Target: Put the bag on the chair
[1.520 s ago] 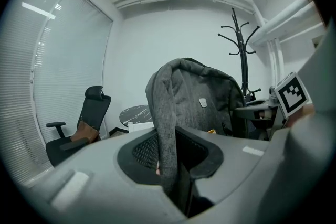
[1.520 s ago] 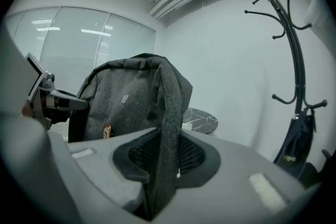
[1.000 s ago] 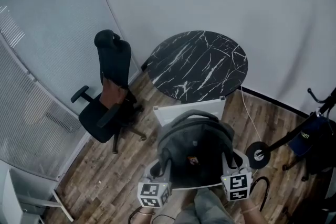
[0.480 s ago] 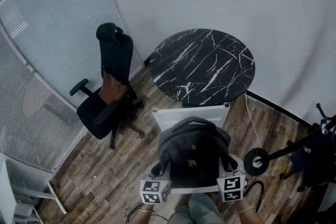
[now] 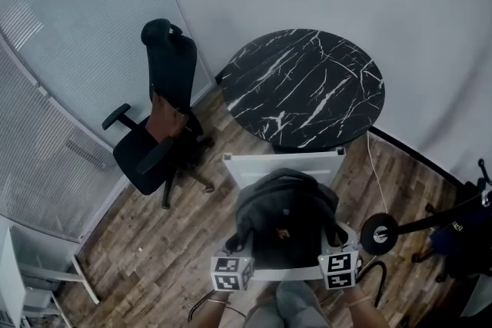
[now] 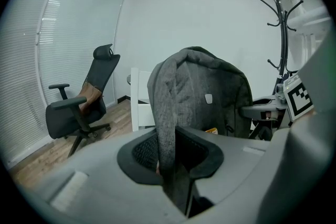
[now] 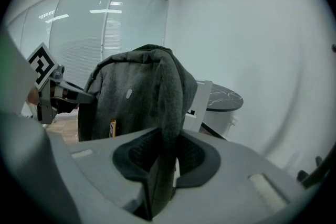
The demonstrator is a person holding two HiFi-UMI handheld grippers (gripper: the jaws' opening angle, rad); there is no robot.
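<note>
A grey backpack (image 5: 286,220) stands upright over the seat of a white chair (image 5: 283,164), in front of the chair's back. I cannot tell whether the backpack rests on the seat. My left gripper (image 5: 243,243) is at the bag's left side, shut on one grey shoulder strap (image 6: 167,128) that runs down between its jaws. My right gripper (image 5: 332,240) is at the bag's right side, shut on the other strap (image 7: 169,123). The bag's front with a small pale label shows in the left gripper view (image 6: 207,97) and the right gripper view (image 7: 131,97).
A black office chair (image 5: 157,130) stands at the left by a glass wall with blinds. A round black marble table (image 5: 304,88) is just behind the white chair. A stand with a round base (image 5: 378,233) and cables are on the wood floor at the right.
Both grippers and the backpack have sunk lower toward the white chair's seat. The grips on the straps are unchanged.
</note>
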